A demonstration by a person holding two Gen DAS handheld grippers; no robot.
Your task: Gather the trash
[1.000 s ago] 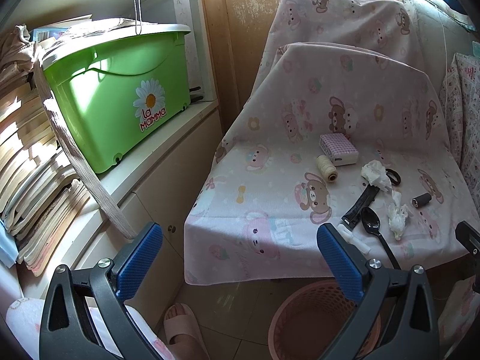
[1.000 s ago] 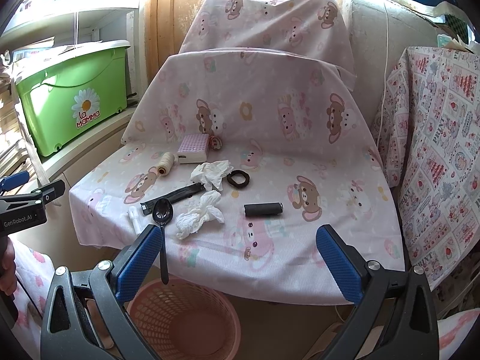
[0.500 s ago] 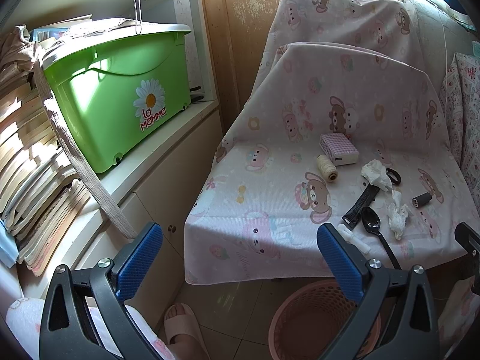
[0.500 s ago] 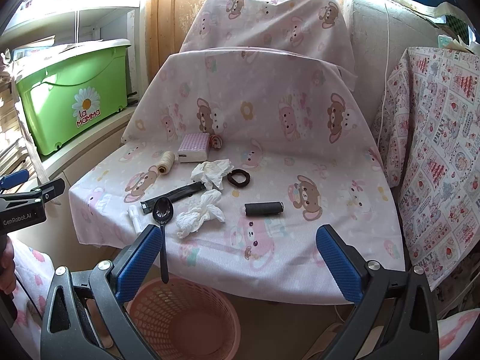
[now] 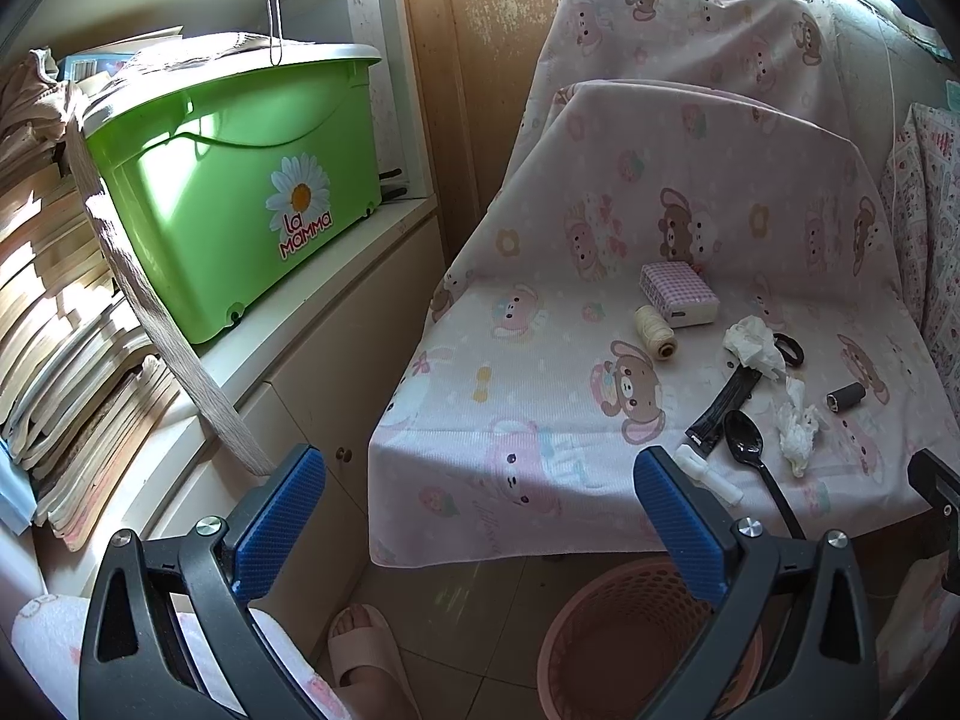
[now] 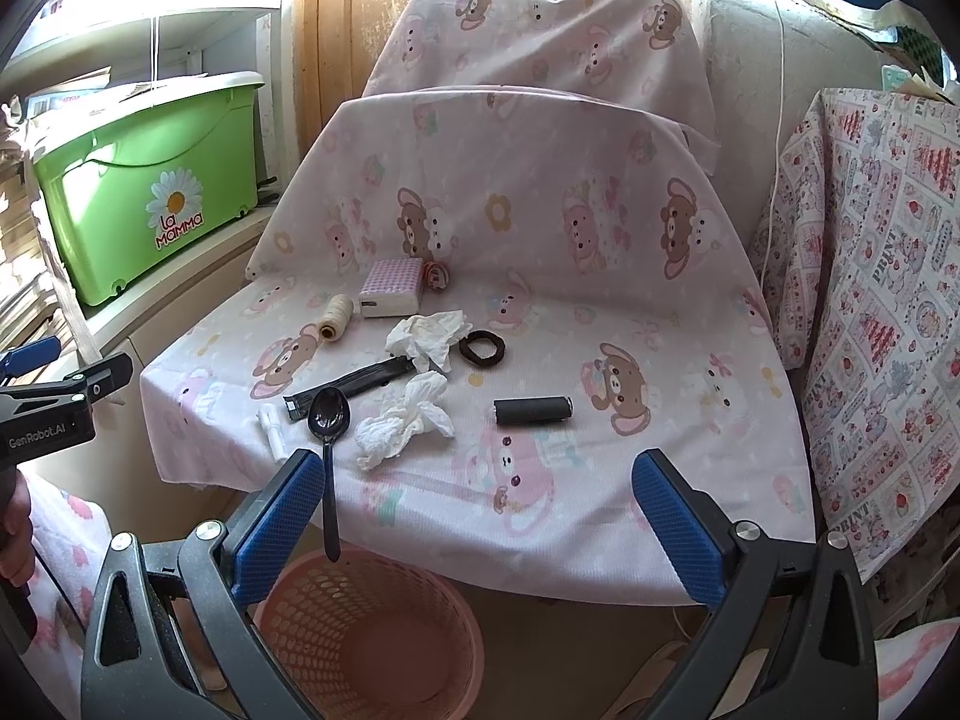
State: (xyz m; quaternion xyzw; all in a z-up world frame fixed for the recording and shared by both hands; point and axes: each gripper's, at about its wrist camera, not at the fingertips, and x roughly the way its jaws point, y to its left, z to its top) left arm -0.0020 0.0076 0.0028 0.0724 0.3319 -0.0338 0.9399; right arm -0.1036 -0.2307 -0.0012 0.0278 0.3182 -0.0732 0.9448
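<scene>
Crumpled tissues lie on the pink bear-print cloth (image 6: 600, 312) that covers the seat: one white wad (image 6: 429, 339) sits just beside a dark hair tie (image 6: 482, 349), and a second wad (image 6: 403, 420) lies nearer the front edge, next to a black plastic spoon (image 6: 329, 420) whose handle juts out past the cloth's edge. A black flat wrapper (image 6: 351, 387) rests between the two wads, touching the spoon's bowl, and a small white tube (image 6: 273, 429) lies at the front left corner. Farther right sits a dark cylinder (image 6: 531, 410); toward the back are a spool of cream thread (image 6: 335, 315) and a checked pink box (image 6: 393, 294). A pink mesh basket (image 6: 366, 630) stands on the floor below the front edge. The right gripper (image 6: 480, 516) hangs before the seat with its blue pads spread wide and nothing between them. The left gripper (image 5: 480, 516) is likewise wide open and empty, off to the left near a green bin (image 5: 240, 192) on a shelf.
</scene>
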